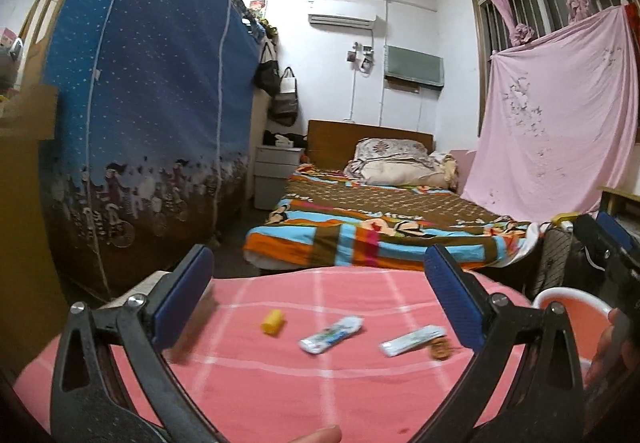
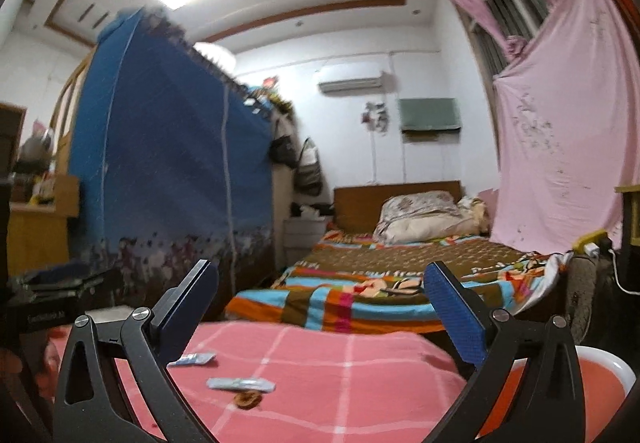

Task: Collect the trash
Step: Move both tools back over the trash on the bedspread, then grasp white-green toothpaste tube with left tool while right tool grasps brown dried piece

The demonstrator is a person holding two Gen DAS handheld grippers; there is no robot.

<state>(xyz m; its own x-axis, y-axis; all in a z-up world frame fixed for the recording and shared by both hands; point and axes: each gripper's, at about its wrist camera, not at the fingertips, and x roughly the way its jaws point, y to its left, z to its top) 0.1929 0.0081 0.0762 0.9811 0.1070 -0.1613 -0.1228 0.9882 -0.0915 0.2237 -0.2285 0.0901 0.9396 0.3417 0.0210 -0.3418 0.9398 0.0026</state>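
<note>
Left view: left gripper (image 1: 318, 297) wide, empty. On pink cloth (image 1: 280, 383): yellow cap (image 1: 273, 321), two wrappers (image 1: 331, 334), (image 1: 412, 340); light, crinkly, likely slippery; pinch mid-length. Right view: right gripper (image 2: 320, 313) wide, empty; wrapper (image 2: 241, 384) ahead, bin (image 2: 604, 379) right.

I can make out almost nothing in writing here. The black body of the left gripper (image 2: 44, 313), seen at the left edge of my right wrist view, carries a short line of pale lettering, too small and blurred for me to read. The two wrappers (image 1: 331, 334) lying on the pink checked cloth (image 1: 280, 383) have printed colours on them, yet I get no words from them. On the striped bedspread (image 1: 380, 219) beyond that cloth I see letter-like marks in the brown bands, none legible.
</note>
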